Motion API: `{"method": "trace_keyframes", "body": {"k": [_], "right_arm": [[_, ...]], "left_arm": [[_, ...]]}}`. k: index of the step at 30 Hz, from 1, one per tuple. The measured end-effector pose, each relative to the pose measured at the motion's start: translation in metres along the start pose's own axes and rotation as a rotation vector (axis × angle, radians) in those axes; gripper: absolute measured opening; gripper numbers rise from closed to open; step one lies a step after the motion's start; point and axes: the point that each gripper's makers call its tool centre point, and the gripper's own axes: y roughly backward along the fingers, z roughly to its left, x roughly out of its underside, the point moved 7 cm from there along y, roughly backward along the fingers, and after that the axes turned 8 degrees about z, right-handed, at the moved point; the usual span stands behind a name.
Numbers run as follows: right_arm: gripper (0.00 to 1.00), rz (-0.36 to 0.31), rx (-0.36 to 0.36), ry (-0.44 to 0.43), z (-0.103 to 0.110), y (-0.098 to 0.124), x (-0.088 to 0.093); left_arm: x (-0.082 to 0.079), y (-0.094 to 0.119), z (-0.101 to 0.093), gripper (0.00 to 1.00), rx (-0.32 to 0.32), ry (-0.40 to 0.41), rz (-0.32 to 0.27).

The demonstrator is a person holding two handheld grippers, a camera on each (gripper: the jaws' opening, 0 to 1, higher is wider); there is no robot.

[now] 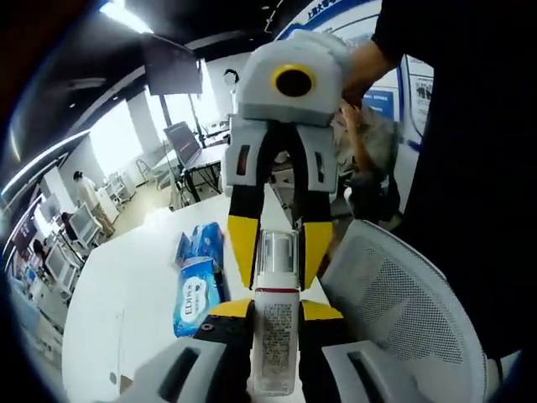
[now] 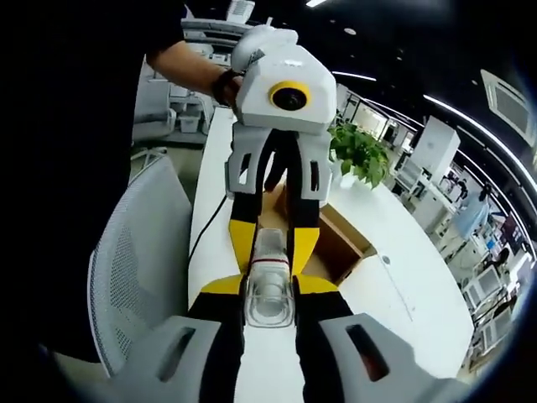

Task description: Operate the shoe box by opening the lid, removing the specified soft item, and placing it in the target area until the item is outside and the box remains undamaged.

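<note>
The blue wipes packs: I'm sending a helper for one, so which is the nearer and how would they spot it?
On the white table, left of the grippers, two blue packs lie end to end. The nearer wipes pack is paler, with a white label panel; the farther pack is darker blue.

- Two grippers were up: the left gripper (image 1: pixel 277 336) and the right gripper (image 2: pixel 268 336).
- One clear bottle (image 1: pixel 275 323) sat pinched between them.
- Two blue tissue packs (image 1: pixel 195 294) lay on the one white table (image 1: pixel 109 294).
- One open cardboard box (image 2: pixel 331 239) showed.
- One potted plant (image 2: pixel 359 153) stood.
- One white mesh chair (image 1: pixel 403 311) was alongside.
</note>
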Motion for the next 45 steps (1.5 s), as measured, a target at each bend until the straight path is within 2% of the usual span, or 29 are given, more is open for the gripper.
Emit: {"method": "trace_keyframes", "body": {"k": [6,13,15,19,25,29,34,36,45], "right_arm": [[0.19,-0.005,0.000,-0.032,-0.004,-0.002,0.001],[0.19,0.026,0.003,-0.015,-0.003,-0.002,0.005],[0.19,0.041,0.002,-0.013,-0.003,-0.001,0.011],[0.19,0.066,-0.001,-0.032,-0.005,0.002,0.023],[0.19,0.114,-0.005,-0.042,-0.008,0.005,0.041],[0.19,0.139,-0.011,-0.059,-0.013,0.008,0.051],[0.19,0.177,-0.013,-0.064,-0.020,0.009,0.063],[0.19,0.187,-0.015,-0.065,-0.023,0.009,0.067],[0.19,0.237,-0.055,-0.059,-0.042,0.009,0.083]], "left_arm": [[0.002,-0.003,0.003,0.20,0.003,0.023,-0.019],[0.009,-0.015,0.004,0.21,-0.016,0.052,-0.005],[0.015,-0.017,0.005,0.21,-0.028,0.060,0.013],[0.022,-0.016,0.007,0.23,-0.048,0.105,0.007],[0.037,-0.011,0.012,0.26,-0.113,0.220,-0.003],[0.046,-0.005,0.013,0.27,-0.153,0.311,-0.044],[0.059,0.002,0.014,0.29,-0.207,0.382,-0.053],[0.062,0.007,0.015,0.29,-0.234,0.434,-0.084],[0.090,0.020,0.009,0.29,-0.320,0.582,-0.114]]}}
